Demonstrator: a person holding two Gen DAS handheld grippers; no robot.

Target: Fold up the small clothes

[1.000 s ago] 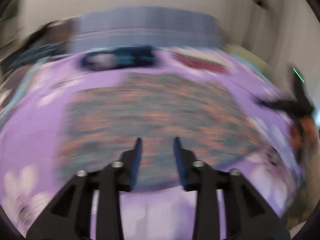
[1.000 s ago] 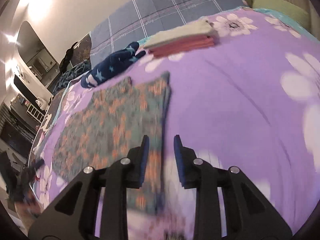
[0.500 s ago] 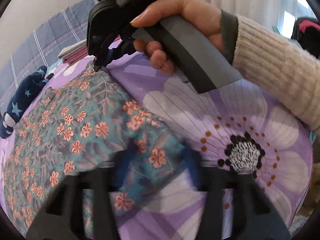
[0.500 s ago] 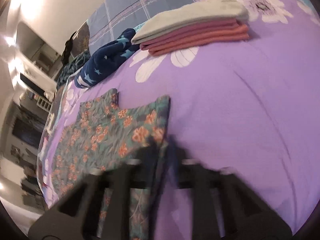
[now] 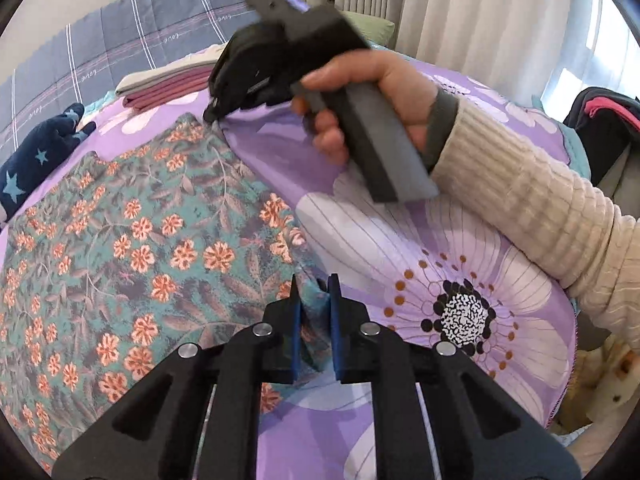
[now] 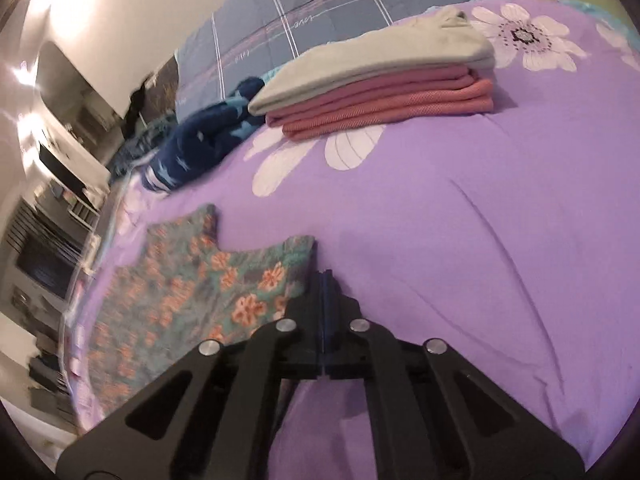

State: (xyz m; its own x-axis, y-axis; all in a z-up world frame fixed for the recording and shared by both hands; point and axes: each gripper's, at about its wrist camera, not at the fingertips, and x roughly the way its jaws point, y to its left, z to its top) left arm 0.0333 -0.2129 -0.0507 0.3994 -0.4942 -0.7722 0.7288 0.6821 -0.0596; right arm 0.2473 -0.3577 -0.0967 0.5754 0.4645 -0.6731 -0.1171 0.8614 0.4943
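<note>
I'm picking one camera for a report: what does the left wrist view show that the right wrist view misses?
Only the left wrist view: the person's hand, knit sleeve, curtains, and the left tongs closing around a bunched corner of the floral garment.

Only the right wrist view: room furniture at the left edge, and the right tongs seen from behind, shut at the garment's edge.

Both: the floral garment, folded stack, star-print cloth and purple bedspread.

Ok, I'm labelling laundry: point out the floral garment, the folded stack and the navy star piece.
floral garment (image 5: 152, 240): left wrist view, middle of the spread fabric.
folded stack (image 6: 380, 92): right wrist view, pink layers' front edge.
navy star piece (image 5: 36, 156): left wrist view, its bunched middle.
</note>
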